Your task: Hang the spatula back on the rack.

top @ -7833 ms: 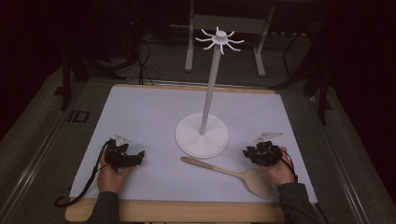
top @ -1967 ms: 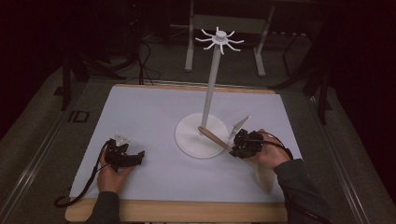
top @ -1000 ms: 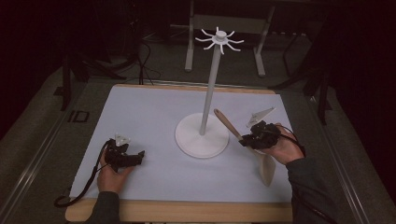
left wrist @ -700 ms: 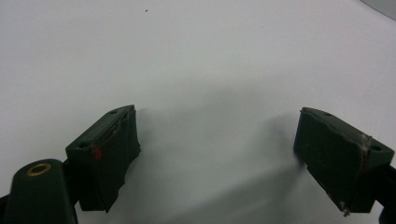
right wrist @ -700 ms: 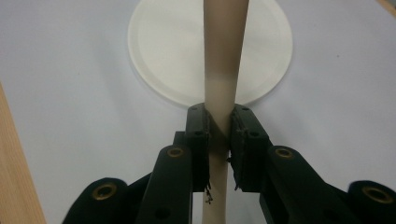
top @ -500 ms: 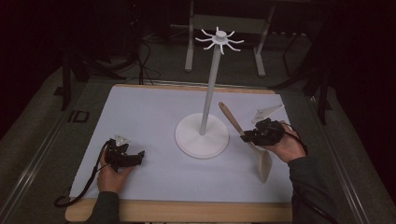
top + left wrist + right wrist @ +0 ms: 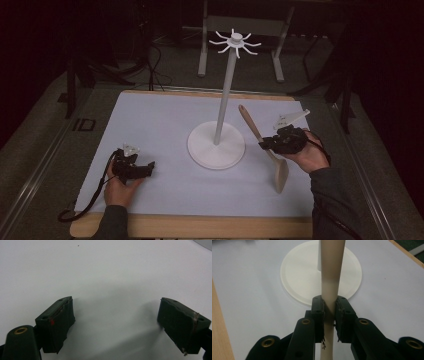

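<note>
To the left of the white stand (image 7: 216,145), well apart from its round base, my left gripper (image 7: 148,169) rests low on the white mat (image 7: 165,120) with its jaws wide and nothing between them. To the right of the stand, my right gripper (image 7: 263,144) is closed on the handle of the wooden spoon (image 7: 260,140). The spoon is tilted, its handle end up beside the pole and its bowl down near the mat's front edge.

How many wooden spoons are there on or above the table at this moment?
1. The wooden spoon is at the right side of the white mat, beside the white stand, clamped by its handle in the right gripper, bowl end low toward the person.
</note>
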A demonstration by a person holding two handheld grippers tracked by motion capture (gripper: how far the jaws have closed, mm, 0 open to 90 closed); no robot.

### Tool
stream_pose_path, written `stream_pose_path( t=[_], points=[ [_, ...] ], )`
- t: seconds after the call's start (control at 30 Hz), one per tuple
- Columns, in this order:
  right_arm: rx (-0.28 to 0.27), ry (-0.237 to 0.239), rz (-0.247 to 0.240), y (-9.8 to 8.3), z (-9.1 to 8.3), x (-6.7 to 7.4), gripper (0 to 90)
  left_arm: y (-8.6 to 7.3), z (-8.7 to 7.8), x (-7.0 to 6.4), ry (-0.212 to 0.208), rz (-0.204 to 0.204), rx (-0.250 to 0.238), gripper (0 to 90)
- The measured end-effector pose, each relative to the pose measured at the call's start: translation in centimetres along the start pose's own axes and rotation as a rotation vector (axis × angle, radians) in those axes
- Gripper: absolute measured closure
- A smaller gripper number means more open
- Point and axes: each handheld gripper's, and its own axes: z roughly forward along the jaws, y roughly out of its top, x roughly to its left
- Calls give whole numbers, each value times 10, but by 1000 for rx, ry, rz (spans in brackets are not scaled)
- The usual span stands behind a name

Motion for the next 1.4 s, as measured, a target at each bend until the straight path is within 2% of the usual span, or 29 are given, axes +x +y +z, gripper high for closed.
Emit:
stream_pose_path(
  t=[0.87, 1.07, 1.4],
  points=[
    [-117, -6, 20, 3, -7, -3, 785, 0, 0, 0, 0, 0, -1, 142],
    [-158, -7, 29, 6, -11, -5, 785, 0, 0, 0, 0, 0, 0, 142],
    [-272, -46, 48, 11, -20, -8, 785, 0, 0, 0, -1, 1, 2, 141]
  ],
)
